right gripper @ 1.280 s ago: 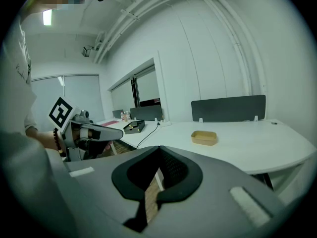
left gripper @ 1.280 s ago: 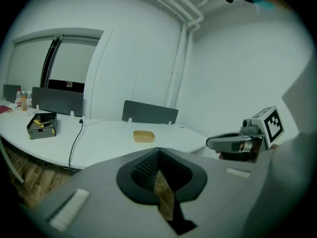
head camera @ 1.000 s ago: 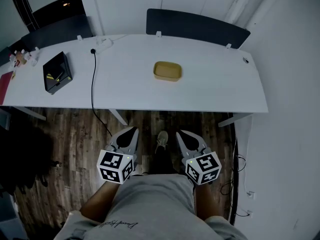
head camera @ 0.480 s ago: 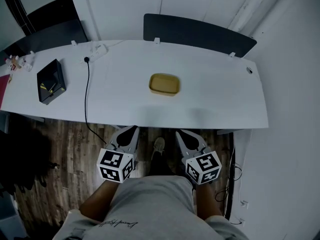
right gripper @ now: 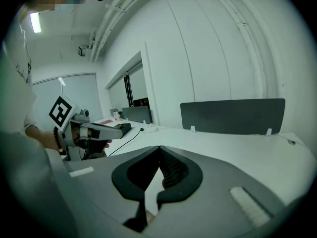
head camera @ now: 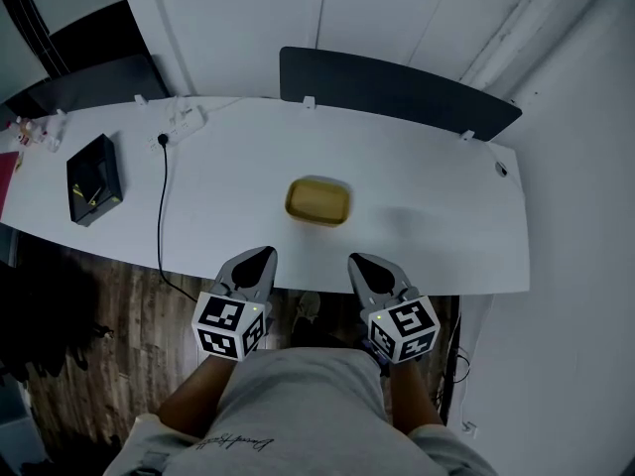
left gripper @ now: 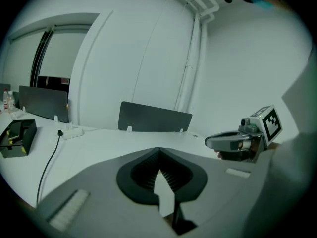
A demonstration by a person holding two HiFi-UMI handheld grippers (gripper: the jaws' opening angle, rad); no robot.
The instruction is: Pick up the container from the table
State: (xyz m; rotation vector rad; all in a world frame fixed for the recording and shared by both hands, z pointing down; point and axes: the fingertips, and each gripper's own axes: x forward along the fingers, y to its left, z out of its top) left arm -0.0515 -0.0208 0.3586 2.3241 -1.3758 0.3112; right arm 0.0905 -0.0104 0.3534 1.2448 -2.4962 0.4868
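Note:
A shallow yellow container [head camera: 317, 202] sits alone near the middle of the white table [head camera: 427, 226] in the head view. My left gripper [head camera: 262, 257] and right gripper [head camera: 358, 261] are held side by side at the table's near edge, a little short of the container, one on each side of it. Both have their jaws shut with nothing between them. In the left gripper view the shut left gripper [left gripper: 158, 150] hides the container, and the right gripper [left gripper: 232, 142] shows at the side. The right gripper [right gripper: 159, 148] hides the container in its own view too.
A black box [head camera: 93, 178] lies at the table's left end, with a black cable [head camera: 161, 206] running from a power strip [head camera: 184, 120] over the front edge. A dark divider panel [head camera: 397, 92] stands along the far edge. Small bottles [head camera: 30, 132] sit at the far left. A white wall rises behind.
Both grippers have come forward together from over the wooden floor to the table's near edge. The container now lies much closer to them. The jaws have stayed shut.

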